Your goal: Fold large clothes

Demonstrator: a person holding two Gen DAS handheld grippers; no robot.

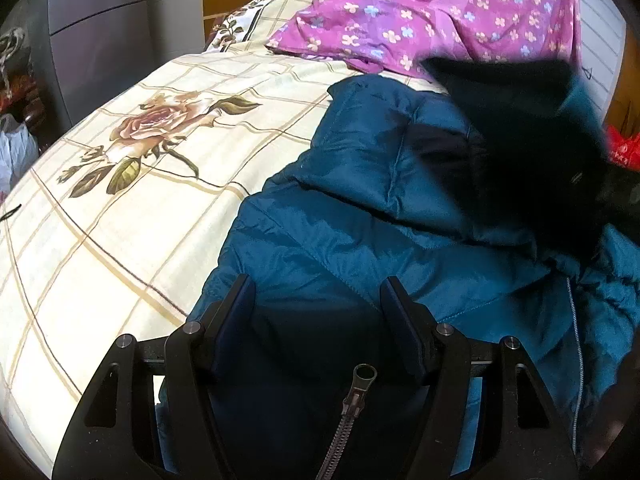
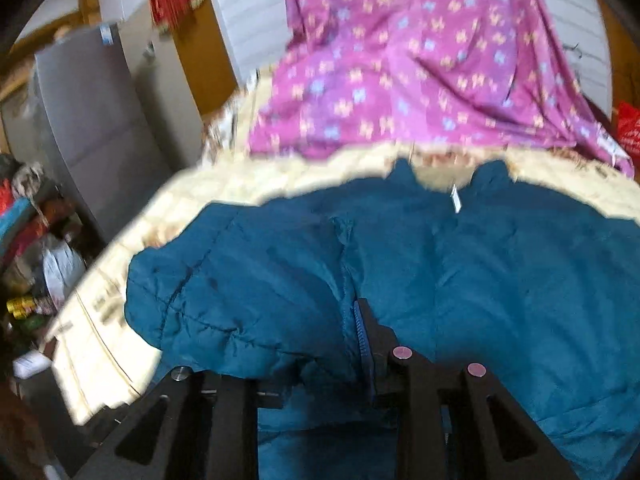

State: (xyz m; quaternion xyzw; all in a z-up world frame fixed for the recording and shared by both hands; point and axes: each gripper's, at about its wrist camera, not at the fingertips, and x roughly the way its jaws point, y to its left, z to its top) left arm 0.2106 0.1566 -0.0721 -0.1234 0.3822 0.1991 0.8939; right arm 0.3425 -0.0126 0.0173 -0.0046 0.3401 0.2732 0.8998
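Note:
A teal padded jacket (image 1: 360, 216) lies on a cream rose-print bedspread (image 1: 132, 208). My left gripper (image 1: 318, 292) is open, its two fingers standing over the jacket's lower front; the zipper pull (image 1: 362, 380) lies between them. A dark blurred shape, the other gripper or sleeve, crosses the jacket's right side in the left wrist view. In the right wrist view the jacket (image 2: 460, 280) fills the middle. My right gripper (image 2: 352, 316) is shut on a fold of the jacket's fabric, which bunches over the left finger and hides it. The view is motion-blurred.
A purple flowered cloth (image 1: 420, 12) lies at the bed's far end; it also shows in the right wrist view (image 2: 400, 68). A grey cabinet (image 2: 92, 120) and cluttered items (image 2: 36, 248) stand left of the bed. A red bag (image 1: 622, 148) is at the right.

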